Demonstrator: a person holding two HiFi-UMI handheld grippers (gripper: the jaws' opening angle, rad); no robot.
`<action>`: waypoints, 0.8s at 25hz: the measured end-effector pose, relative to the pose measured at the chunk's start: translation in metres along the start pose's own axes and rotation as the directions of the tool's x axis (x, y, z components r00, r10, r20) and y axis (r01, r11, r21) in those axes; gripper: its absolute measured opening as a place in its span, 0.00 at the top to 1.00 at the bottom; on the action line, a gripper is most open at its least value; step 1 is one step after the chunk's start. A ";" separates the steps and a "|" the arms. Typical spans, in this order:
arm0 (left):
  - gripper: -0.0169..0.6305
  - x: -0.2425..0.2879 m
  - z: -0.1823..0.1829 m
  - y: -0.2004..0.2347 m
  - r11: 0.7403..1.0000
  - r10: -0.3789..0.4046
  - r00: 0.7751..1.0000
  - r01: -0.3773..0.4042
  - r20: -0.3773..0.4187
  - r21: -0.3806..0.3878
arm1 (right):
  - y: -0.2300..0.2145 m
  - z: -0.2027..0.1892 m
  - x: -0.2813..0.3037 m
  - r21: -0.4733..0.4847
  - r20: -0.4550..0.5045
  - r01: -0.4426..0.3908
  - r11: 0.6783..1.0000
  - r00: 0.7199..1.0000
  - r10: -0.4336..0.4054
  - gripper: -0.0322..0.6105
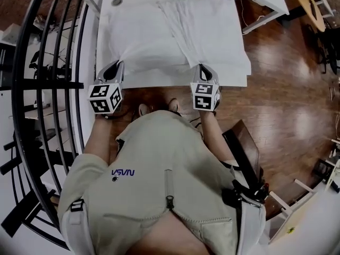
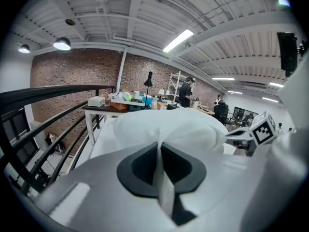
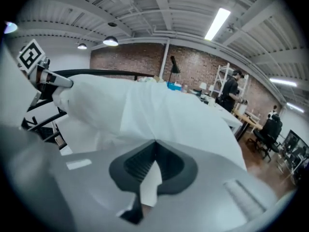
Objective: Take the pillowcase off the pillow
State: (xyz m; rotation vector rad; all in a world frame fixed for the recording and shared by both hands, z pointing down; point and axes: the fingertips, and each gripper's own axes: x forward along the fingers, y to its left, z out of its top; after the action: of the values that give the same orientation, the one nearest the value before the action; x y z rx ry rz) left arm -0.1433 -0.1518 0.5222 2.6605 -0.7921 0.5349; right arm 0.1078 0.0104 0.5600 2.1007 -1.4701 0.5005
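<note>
**Both hand-held grippers clamped on the near edge of the pillowcase**

Head view: the white pillowcase (image 1: 159,41) lies filled on the white worktop (image 1: 159,83). The left hand-held gripper (image 1: 117,66) is at its near left corner and the right hand-held gripper (image 1: 204,68) at its near right corner, where a creased fold runs to the far side.
Left gripper view: the jaws are closed together on a pinch of white pillowcase (image 2: 169,127) fabric, and the bulk of it bulges just beyond them.
Right gripper view: the jaws are likewise shut on a fold of cloth, and the pillowcase (image 3: 169,115) spreads away to the far left.
</note>
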 end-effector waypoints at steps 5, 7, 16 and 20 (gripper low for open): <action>0.95 0.004 -0.055 -0.003 0.998 0.024 0.996 -0.030 -0.091 -0.064 | 0.011 -0.028 0.011 0.028 -0.080 -0.055 0.998 0.995 0.057 0.94; 0.95 0.005 -0.064 -0.004 0.997 0.034 0.994 -0.041 -0.105 -0.067 | 0.013 -0.034 0.014 0.033 -0.093 -0.070 0.997 0.993 0.072 0.94; 0.79 -0.007 -0.034 -0.018 0.996 0.008 0.999 -0.011 -0.035 -0.090 | 0.029 -0.019 -0.015 0.001 -0.076 -0.206 0.979 0.976 0.206 0.85; 0.77 -0.010 -0.023 -0.023 0.997 0.040 0.999 -0.042 -0.037 -0.070 | 0.032 0.007 -0.036 0.004 0.017 -0.259 0.966 0.966 0.259 0.85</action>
State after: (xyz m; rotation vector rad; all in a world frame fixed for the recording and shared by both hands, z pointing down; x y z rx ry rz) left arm -0.1438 -0.1193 0.5337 2.5681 -0.8410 0.5518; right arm 0.0656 0.0249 0.5404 1.9299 -1.7663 0.5866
